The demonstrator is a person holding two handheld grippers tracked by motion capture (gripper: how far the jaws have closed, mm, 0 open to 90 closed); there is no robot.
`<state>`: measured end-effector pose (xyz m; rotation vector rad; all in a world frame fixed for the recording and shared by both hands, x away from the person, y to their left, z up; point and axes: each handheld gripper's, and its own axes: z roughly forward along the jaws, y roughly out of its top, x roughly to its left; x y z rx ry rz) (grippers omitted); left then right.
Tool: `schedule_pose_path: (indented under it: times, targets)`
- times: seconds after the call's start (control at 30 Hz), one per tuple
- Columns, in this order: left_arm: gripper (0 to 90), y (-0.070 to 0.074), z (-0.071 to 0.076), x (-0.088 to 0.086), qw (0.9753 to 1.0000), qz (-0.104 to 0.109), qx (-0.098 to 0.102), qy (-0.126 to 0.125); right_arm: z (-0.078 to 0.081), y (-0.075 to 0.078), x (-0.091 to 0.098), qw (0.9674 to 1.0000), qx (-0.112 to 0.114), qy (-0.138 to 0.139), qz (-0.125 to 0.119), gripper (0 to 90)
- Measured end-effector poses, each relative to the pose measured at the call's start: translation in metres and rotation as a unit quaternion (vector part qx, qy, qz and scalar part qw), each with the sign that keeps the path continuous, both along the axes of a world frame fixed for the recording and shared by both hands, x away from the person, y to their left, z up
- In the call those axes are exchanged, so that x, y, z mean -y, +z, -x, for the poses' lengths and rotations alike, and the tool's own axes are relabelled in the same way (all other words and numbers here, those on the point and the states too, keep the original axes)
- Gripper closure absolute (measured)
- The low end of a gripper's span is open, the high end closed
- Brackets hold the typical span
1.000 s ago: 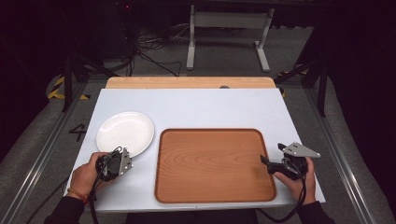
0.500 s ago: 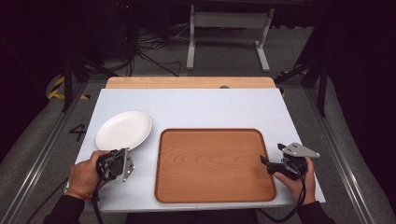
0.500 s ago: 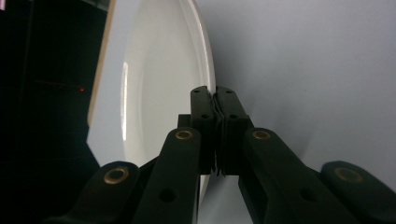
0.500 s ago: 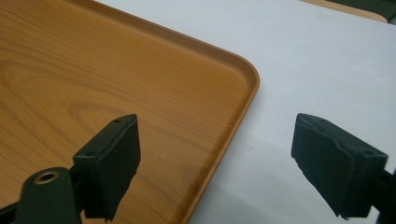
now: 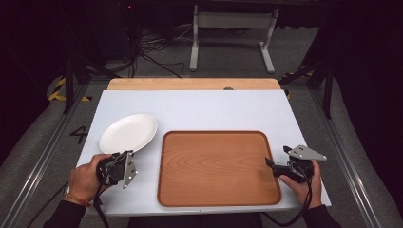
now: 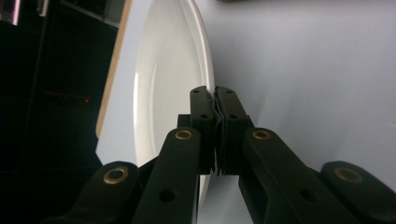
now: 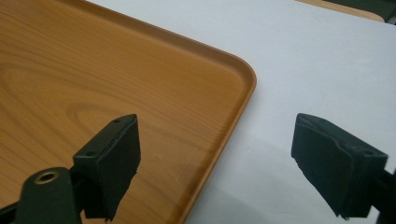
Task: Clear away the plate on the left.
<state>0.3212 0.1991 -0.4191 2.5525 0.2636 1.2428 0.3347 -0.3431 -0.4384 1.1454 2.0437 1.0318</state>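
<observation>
A white plate (image 5: pixel 128 133) lies just ahead of the left hand-held gripper (image 5: pixel 124 164), its near rim at the jaws. Between both hand-held grippers sits a wooden tray (image 5: pixel 218 167) on the pale desk (image 5: pixel 199 109). The right hand-held gripper (image 5: pixel 275 165) points at the tray's right edge.

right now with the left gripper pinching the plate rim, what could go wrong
1. The left gripper holds the white plate by a thin bit of rim; lifted, the plate could pivot or slip out.
2. The wooden tray lies close beside the plate, so swinging it across could knock the tray's raised edge.
3. The right gripper, open astride the tray's edge, could nudge it.
</observation>
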Motion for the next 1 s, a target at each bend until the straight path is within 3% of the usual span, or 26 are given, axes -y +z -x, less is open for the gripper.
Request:
schedule_pose_path:
  times: [0.27, 0.57, 0.83, 1.0]
  targets:
    - [87.3, 0.017, 0.008, 0.012, 0.9993, 0.015, 0.025, -0.022, 0.001, 0.001, 0.001, 1.0, 0.002, -0.003, -0.002, 16.3]
    - [87.3, 0.028, 0.013, 0.036, 0.9974, 0.016, 0.039, -0.059, 0.001, 0.001, 0.002, 1.0, 0.004, -0.006, -0.004, 16.3]
    - [87.2, 0.031, 0.016, 0.063, 0.9937, 0.014, 0.041, -0.104, 0.001, 0.001, 0.002, 1.0, 0.005, -0.007, -0.004, 16.3]
    - [87.2, 0.029, 0.016, 0.084, 0.9901, 0.005, 0.035, -0.136, 0.001, 0.002, 0.003, 0.9999, 0.01, -0.008, -0.005, 16.3]
